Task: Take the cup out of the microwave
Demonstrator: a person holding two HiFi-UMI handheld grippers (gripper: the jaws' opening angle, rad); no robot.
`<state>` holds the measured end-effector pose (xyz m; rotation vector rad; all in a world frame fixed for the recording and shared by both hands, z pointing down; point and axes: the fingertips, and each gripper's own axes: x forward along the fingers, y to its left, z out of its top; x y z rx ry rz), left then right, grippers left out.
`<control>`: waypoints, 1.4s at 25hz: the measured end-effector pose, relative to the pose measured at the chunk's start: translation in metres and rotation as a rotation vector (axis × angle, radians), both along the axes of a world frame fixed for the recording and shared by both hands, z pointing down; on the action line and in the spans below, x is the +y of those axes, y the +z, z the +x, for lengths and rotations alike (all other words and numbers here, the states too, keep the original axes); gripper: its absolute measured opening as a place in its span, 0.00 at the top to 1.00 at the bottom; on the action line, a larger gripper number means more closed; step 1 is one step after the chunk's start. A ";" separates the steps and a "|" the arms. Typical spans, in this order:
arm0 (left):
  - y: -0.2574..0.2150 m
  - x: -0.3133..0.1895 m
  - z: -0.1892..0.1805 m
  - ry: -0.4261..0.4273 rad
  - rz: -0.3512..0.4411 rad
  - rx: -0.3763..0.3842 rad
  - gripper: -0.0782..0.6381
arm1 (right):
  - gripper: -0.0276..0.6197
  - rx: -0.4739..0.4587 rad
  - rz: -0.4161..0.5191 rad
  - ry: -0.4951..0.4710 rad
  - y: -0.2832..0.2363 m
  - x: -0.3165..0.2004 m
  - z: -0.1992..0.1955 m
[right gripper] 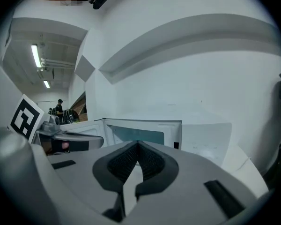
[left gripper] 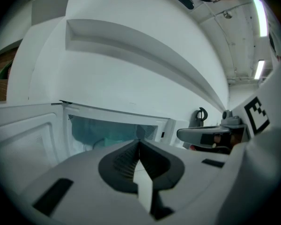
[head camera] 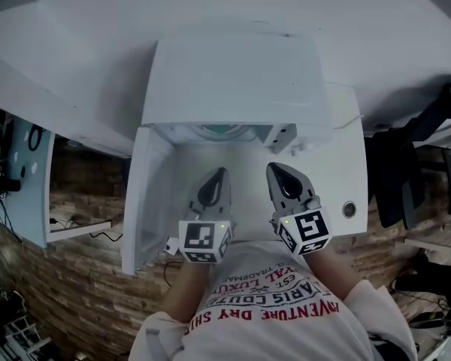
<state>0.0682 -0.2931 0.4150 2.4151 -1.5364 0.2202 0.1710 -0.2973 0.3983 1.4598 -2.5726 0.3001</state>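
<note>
White plastic dominates: a white box-shaped microwave oven (head camera: 233,81) stands at the back of a white desk (head camera: 248,201), and its door (head camera: 144,201) is swung out to the left.

The head view alone shows the layout. The left gripper (head camera: 224,173) and right gripper (head camera: 275,168) hang side by side over the bare desk in front of the opening. A pale green round rim (head camera: 222,131) sits just inside the opening, and I cannot tell whether it is the cup.

The left gripper view looks into the green-tinted cavity (left gripper: 107,132), which holds only vague shapes. That gripper's fingers (left gripper: 139,144) are pressed together with nothing between them. The right gripper view instead catches the microwave's blank control panel (right gripper: 206,142) and a lit corridor at far left. Its fingers (right gripper: 138,146) are also shut and empty.

The open door walls off the side just beside the left gripper. To the right the desk is bare out to its edge, apart from a small round metal fitting (head camera: 349,209). The desk's front edge lies close under the marker cubes, and a black chair (head camera: 406,171) stands beyond the right edge.
</note>
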 end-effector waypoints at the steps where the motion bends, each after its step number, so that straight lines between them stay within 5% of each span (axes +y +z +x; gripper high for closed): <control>1: 0.002 -0.004 0.000 -0.016 0.004 0.000 0.88 | 0.95 0.003 0.002 -0.011 0.002 -0.007 0.002; 11: 0.032 -0.035 -0.013 -0.139 0.016 -0.085 0.88 | 0.95 0.009 -0.045 -0.079 0.029 -0.038 -0.002; 15: 0.049 -0.054 -0.016 -0.113 0.018 -0.044 0.88 | 0.95 0.028 -0.053 -0.078 0.044 -0.048 -0.008; 20: 0.071 -0.069 -0.011 -0.055 -0.043 -0.013 0.63 | 0.95 0.030 -0.077 -0.069 0.055 -0.049 -0.013; 27: 0.087 -0.108 -0.016 -0.073 0.024 -0.022 0.39 | 0.95 0.057 -0.088 -0.054 0.073 -0.056 -0.016; 35: 0.107 -0.142 -0.017 -0.051 0.056 -0.068 0.29 | 0.95 0.083 -0.122 -0.048 0.095 -0.063 -0.019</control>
